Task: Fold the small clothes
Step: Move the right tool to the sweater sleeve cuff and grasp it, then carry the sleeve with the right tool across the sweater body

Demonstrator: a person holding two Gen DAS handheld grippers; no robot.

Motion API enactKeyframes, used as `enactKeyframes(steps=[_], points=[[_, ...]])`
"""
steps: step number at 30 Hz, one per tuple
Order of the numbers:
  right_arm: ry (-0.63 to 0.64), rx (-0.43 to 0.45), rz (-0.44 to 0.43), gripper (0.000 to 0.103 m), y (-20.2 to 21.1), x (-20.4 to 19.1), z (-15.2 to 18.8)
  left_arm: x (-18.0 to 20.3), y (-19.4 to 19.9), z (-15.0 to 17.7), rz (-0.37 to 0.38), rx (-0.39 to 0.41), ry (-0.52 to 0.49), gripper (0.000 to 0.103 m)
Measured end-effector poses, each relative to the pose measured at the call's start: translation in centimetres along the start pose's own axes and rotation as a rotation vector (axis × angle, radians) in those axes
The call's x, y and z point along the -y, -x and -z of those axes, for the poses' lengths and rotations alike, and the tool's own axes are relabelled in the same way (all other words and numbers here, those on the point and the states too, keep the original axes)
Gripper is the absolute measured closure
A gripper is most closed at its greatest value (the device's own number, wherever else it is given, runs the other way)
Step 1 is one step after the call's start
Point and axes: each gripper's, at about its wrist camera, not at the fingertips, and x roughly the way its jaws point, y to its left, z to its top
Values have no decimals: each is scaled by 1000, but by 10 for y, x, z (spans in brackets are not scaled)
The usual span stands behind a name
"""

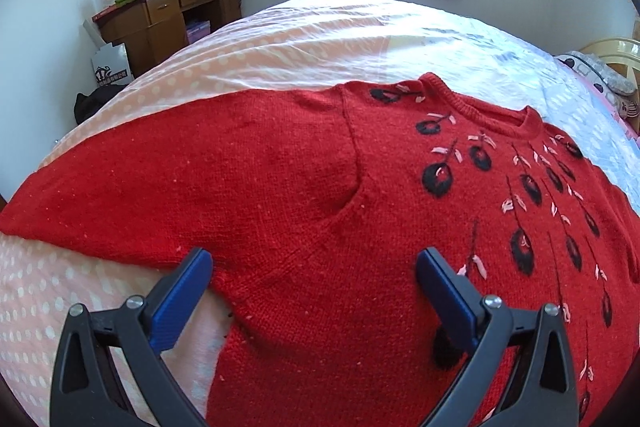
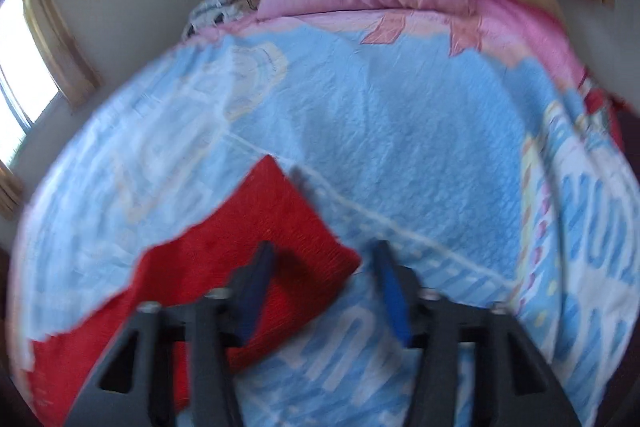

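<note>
I am looking at a red knitted sweater with black and pink embroidery [image 1: 304,195] lying flat, front up, on the bed [image 1: 320,31], both sleeves spread out, so I judge no fold is made yet. My left tongs [image 1: 314,269] are hanging open over the armpit seam, gripping nothing. My right tongs [image 2: 324,263] are standing apart over the cuff of the other sleeve [image 2: 256,223], pads not pressing it. Every fold is still waiting.
</note>
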Motion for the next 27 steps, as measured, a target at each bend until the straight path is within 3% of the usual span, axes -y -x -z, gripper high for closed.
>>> enactKeyframes(steps=[3,6,10,18,23,27], points=[[71,3,-4,91,2,-5,-1,-1,-1,0,7,2,3,0],[80,-8,-25,94,10,-4,-3,-2,0,0,15,6,7,0],[76,37,-127,94,45,-17,-4,-3,-1,0,24,10,10,0],[206,105,-423,94,142,-125,14,-11,3,-1,67,10,27,0],[293,32,-617,94,183,-205,59,-32,19,-5,118,11,69,0],[384,-40,-749,94,203,-275,111,-67,40,-4,58,85,81,0]])
